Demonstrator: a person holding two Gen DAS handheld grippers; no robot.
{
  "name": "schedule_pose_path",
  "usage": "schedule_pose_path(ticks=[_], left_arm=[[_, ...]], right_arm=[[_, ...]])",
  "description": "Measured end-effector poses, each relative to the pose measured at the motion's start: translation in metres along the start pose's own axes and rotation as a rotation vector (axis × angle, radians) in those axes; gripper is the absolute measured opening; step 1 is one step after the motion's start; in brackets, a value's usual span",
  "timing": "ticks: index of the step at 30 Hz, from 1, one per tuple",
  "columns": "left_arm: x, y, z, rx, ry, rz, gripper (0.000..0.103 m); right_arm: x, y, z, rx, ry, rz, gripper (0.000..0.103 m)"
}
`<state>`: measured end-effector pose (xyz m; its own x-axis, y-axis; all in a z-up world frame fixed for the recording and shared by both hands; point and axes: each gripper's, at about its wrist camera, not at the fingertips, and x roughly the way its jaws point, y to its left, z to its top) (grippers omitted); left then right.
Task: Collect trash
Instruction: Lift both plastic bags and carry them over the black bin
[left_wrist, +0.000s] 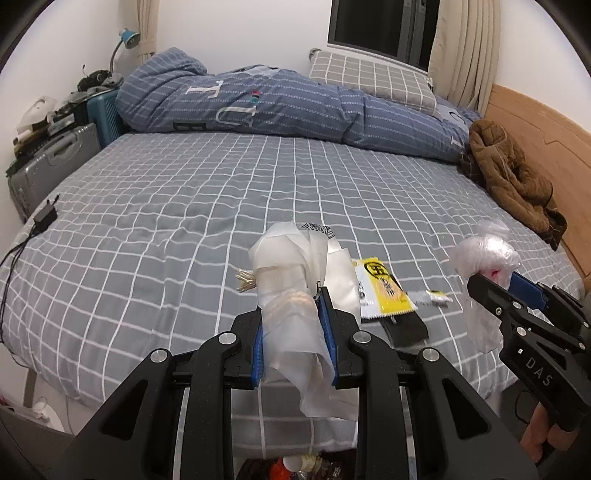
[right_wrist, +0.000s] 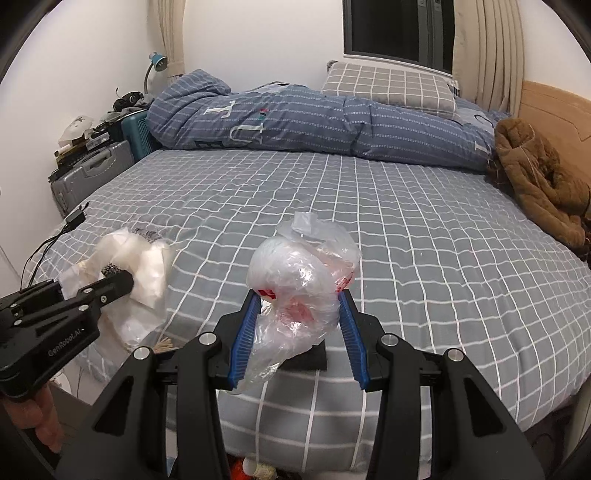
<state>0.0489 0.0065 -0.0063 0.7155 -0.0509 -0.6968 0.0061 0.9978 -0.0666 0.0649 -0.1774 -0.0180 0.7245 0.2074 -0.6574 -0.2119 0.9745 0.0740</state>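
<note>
My left gripper (left_wrist: 291, 295) is shut on a translucent plastic wrapper (left_wrist: 291, 288) with wooden sticks poking out, held above the bed's front edge; it also shows in the right wrist view (right_wrist: 136, 273). My right gripper (right_wrist: 300, 295) is shut on a crumpled clear plastic bag (right_wrist: 299, 273) with red print; the bag also shows in the left wrist view (left_wrist: 484, 254). A yellow sachet (left_wrist: 384, 288), a small torn wrapper piece (left_wrist: 437, 295) and a black packet (left_wrist: 404, 328) lie on the grey checked sheet (left_wrist: 184, 206) between the grippers.
A folded blue duvet (left_wrist: 280, 107) and a checked pillow (left_wrist: 373, 77) lie at the far side. A brown coat (left_wrist: 513, 173) sits by the wooden headboard (left_wrist: 543, 136). A charger with cable (left_wrist: 44, 218) lies at the left edge. Suitcases (left_wrist: 55, 162) stand left of the bed. Colourful items (left_wrist: 295, 465) show below.
</note>
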Motion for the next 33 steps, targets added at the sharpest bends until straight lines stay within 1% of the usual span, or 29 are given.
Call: schedule_pose_path(ticks=[9,15,18,21,33], left_arm=[[-0.038,0.000,-0.029,-0.014,0.001,-0.010,0.024],[-0.060,-0.005,-0.051,-0.005,0.008,-0.018,0.024],[-0.066,-0.004,-0.064,-0.013,0.016,-0.021,0.024],[-0.069,-0.003,-0.080,-0.021,0.042,-0.016,0.024],[-0.085,-0.005,-0.125,-0.025,0.106,-0.018,0.024]], right_arm=[[-0.041,0.008,-0.026,0.001,-0.004,0.010,0.042],[-0.057,0.018,-0.047,-0.018,0.013,0.011,0.042],[-0.065,0.020,-0.059,-0.013,0.023,0.015,0.042],[-0.074,0.023,-0.072,-0.009,0.034,0.016,0.042],[-0.094,0.033,-0.115,-0.004,0.092,0.019,0.042]])
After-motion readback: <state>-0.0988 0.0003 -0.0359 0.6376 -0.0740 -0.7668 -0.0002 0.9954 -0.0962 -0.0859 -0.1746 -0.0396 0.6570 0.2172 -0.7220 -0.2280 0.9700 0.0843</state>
